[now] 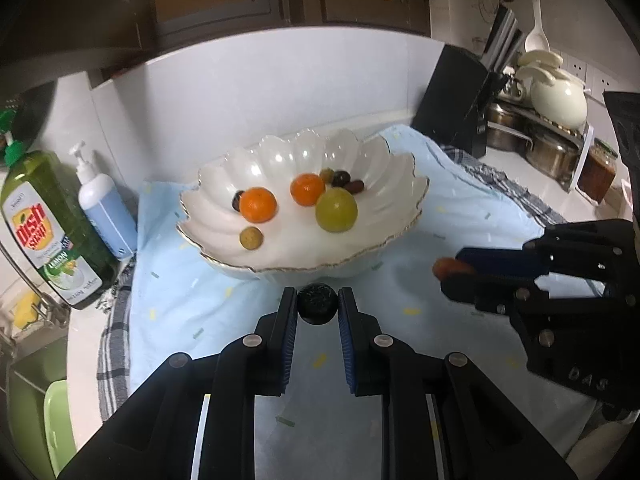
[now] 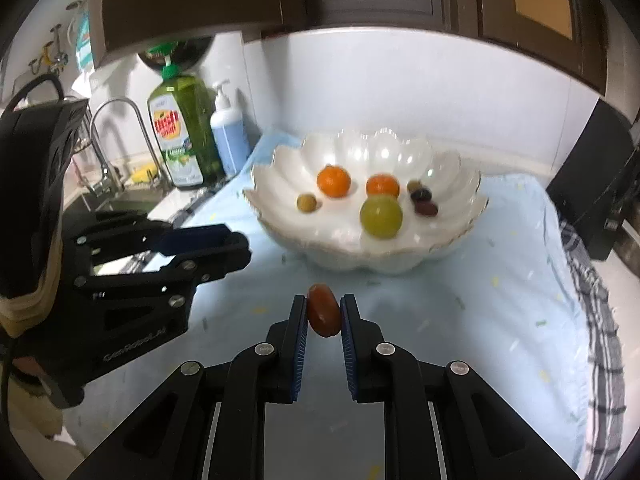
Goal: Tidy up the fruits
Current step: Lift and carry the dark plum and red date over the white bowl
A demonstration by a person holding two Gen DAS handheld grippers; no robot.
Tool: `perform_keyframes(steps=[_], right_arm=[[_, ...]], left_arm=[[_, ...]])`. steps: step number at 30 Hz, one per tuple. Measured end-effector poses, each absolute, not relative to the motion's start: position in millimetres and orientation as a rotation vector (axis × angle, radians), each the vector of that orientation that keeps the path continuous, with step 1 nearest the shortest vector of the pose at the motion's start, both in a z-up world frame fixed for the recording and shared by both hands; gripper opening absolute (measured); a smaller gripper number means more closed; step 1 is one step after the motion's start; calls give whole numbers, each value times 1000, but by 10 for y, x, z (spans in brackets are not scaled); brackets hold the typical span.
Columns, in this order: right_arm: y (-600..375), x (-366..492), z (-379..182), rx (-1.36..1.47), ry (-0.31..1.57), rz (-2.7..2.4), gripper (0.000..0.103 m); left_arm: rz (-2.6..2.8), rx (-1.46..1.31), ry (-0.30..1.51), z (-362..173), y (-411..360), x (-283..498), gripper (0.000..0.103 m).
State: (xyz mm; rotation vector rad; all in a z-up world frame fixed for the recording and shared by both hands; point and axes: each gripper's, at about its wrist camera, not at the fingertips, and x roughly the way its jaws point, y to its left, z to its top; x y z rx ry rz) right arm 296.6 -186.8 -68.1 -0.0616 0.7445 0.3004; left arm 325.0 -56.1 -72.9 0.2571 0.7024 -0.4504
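A white scalloped bowl (image 1: 400,200) stands on a light blue cloth (image 1: 192,296) and holds two oranges (image 1: 259,204), a green round fruit (image 1: 336,209), a small tan fruit (image 1: 251,238) and some dark small fruits (image 1: 354,187). My left gripper (image 1: 318,304) is shut on a black round fruit (image 1: 317,303), just in front of the bowl. My right gripper (image 2: 324,312) is shut on a red oval fruit (image 2: 323,315), in front of the bowl (image 2: 452,236); it also shows at the right in the left wrist view (image 1: 456,268).
A green dish soap bottle (image 1: 48,228) and a blue pump bottle (image 1: 106,212) stand left of the bowl, by a sink and tap (image 2: 116,136). A black box (image 1: 452,96), pots (image 1: 552,152), a cream kettle (image 1: 558,96) and a jar (image 1: 598,172) stand at the right.
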Motion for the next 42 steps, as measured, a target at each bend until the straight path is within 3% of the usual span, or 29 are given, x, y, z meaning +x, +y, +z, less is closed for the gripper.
perform_keyframes(steps=[27, 42], right_arm=[[-2023, 3252, 38, -104, 466, 205, 18], [-2105, 3846, 91, -84, 506, 223, 18]], left_arm=[[-320, 169, 466, 11, -568, 3333, 21], [-310, 129, 492, 113, -687, 3957, 21]])
